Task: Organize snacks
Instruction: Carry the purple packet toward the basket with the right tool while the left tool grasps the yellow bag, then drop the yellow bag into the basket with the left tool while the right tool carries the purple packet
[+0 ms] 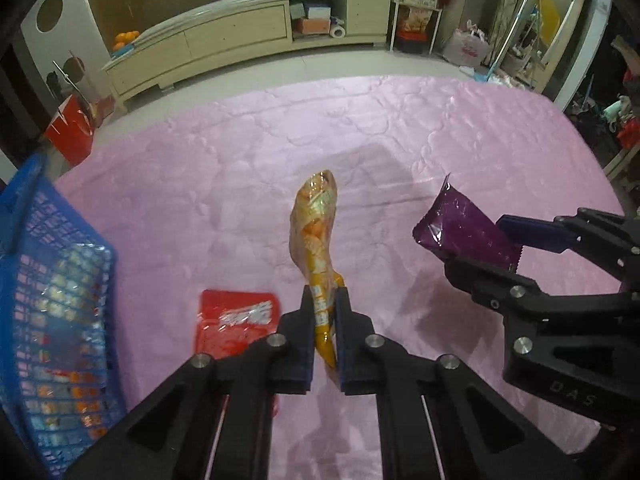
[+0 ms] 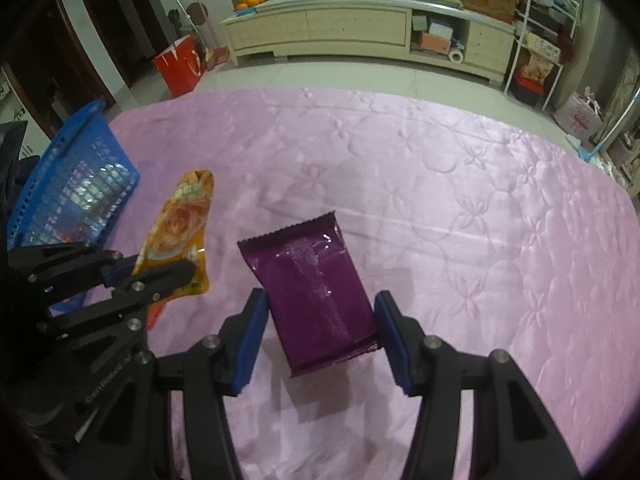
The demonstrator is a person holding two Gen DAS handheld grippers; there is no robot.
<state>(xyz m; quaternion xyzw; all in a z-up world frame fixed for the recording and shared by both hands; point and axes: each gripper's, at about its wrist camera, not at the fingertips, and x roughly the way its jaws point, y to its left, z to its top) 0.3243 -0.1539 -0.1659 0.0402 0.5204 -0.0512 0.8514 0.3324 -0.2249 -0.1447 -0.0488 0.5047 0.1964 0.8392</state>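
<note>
The orange snack pouch (image 1: 316, 236) is pinched at its lower edge between the narrowly closed fingers of the left gripper (image 1: 323, 312), lifted above the pink quilt (image 1: 440, 132). The purple packet (image 2: 316, 292) sits between the right gripper's (image 2: 320, 328) widely spread fingers, clamped by its sides. A red packet (image 1: 236, 320) lies on the quilt beside the blue basket (image 1: 60, 300).

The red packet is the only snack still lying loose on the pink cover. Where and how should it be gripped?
Grip the red packet by its far sealed edge, coming from above with the jaws across that thin edge. It lies flat on the cover, so its broad faces give no hold. The basket sits to its left, leaving the far and right sides easier to approach.
</note>
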